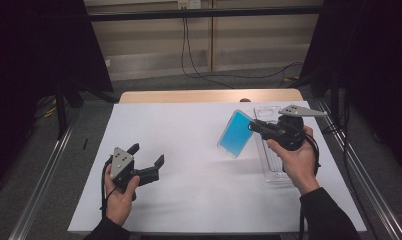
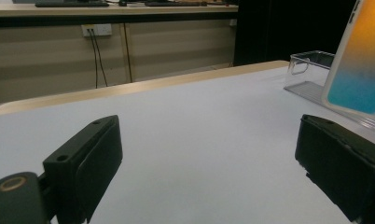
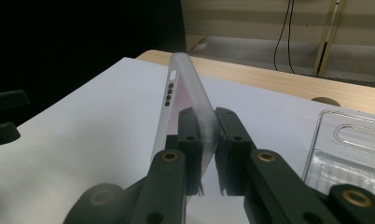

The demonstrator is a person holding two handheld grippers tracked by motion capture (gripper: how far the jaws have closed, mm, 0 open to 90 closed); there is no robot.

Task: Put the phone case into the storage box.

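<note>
The phone case (image 1: 236,133) sits right of centre in the high view, lifted off the white table (image 1: 189,165) and tilted — its long axis runs from the upper right down toward the lower left of the frame, the blue face turned toward the camera. In the right gripper view the case (image 3: 185,102) shows edge-on, its long axis rising from the jaws toward the upper middle of the frame, with a frosted translucent rim, an oval slot and a row of small round holes along the edge. In the left gripper view its face (image 2: 360,56) fades from orange at the top to blue at the bottom.

The right gripper (image 1: 256,127) has its jaws clamped on the case's edge (one pad on each face). Just below and right of it lies a clear plastic tray (image 1: 274,172).

The left gripper (image 1: 148,156) is at the lower left of the high view, jaws spread wide with nothing between them — well apart from the case.
</note>
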